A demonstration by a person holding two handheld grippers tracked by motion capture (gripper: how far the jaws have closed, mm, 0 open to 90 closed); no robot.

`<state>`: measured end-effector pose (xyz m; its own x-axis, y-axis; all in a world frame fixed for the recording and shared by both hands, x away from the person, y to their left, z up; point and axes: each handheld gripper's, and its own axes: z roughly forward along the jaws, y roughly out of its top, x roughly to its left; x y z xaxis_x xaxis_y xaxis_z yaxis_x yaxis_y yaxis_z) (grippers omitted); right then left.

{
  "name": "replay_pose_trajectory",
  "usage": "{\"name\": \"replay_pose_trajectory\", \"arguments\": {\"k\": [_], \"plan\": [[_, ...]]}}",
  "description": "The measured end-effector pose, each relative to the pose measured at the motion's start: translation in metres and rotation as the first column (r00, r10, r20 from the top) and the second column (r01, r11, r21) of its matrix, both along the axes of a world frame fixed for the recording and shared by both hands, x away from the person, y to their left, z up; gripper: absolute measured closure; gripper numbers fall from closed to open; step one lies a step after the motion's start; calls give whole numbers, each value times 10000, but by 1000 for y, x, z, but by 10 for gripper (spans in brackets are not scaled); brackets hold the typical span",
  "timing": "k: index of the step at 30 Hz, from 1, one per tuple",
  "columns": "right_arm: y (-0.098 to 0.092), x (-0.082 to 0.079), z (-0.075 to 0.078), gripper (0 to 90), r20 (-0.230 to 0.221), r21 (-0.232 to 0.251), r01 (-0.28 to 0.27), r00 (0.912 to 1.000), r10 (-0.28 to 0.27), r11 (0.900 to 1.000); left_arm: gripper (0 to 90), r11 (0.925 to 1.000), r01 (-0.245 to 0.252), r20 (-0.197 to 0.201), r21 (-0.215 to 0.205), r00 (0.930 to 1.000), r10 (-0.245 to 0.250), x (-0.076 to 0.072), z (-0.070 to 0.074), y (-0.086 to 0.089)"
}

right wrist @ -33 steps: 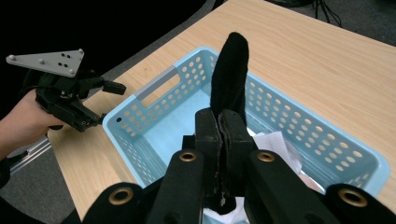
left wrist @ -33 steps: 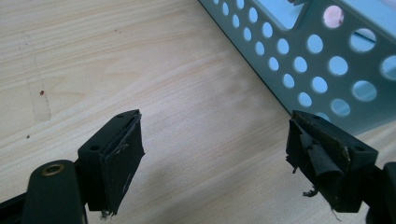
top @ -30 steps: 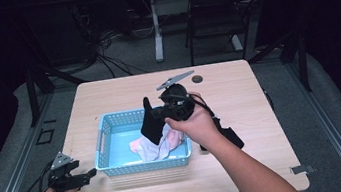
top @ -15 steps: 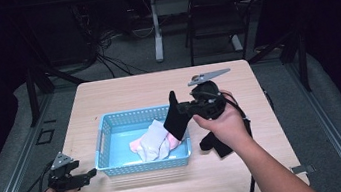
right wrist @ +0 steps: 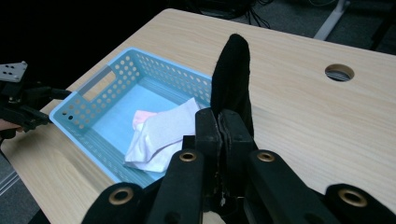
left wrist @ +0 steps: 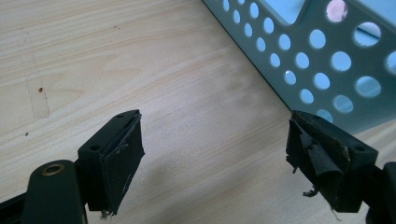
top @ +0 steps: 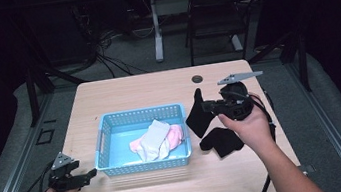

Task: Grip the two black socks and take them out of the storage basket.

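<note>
The right gripper (right wrist: pixel 218 128) is clamped on a soft black sock (right wrist: pixel 232 70); a second black sock (top: pixel 221 141) lies beneath it; to its left, the perforated blue plastic basket (top: pixel 143 166) holds white and pink socks (top: pixel 157 138); the left gripper (left wrist: pixel 215 154) gapes over pale woodgrain table (left wrist: pixel 140 70).

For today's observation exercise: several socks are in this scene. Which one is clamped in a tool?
The black fabric sock, held up outside the blue perforated plastic basket by the right tool. The white sock and pink sock lie inside it.

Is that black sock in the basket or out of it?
Out. The right gripper holds the black sock up beside the blue basket, above the table.
</note>
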<state>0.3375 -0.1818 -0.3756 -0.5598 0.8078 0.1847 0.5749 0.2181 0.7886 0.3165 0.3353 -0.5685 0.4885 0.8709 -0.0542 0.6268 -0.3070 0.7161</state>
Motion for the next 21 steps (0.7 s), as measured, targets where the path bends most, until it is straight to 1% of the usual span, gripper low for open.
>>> {"name": "replay_pose_trajectory", "arguments": {"k": [3,6,12,14,15,19,21], "plan": [[-3,-1,-6,870,-70,13,128,9999,-128,9999,188,10000,8,12,-5,10000,-7,0,0,0],[-5,-1,-13,871,-133,143,229,9997,-227,9996,188,10000,4,10,-3,10000,-4,0,0,0],[-8,-1,-27,870,-440,196,320,9985,-311,9993,188,10000,-2,18,11,10000,2,0,-1,0],[-8,-1,-33,871,-542,226,358,9979,-345,9991,188,10000,-5,17,16,10000,5,0,-1,0],[-9,-1,-36,871,-584,159,345,9977,-335,9993,188,10000,-7,22,16,10000,6,0,-1,0],[-13,-1,-49,871,-796,214,511,9956,-493,9985,188,10000,-20,10,17,10000,20,0,-1,0],[-17,-1,-57,871,-877,210,723,9937,-702,9972,188,10000,-13,-18,37,10000,13,0,-1,0]]}}
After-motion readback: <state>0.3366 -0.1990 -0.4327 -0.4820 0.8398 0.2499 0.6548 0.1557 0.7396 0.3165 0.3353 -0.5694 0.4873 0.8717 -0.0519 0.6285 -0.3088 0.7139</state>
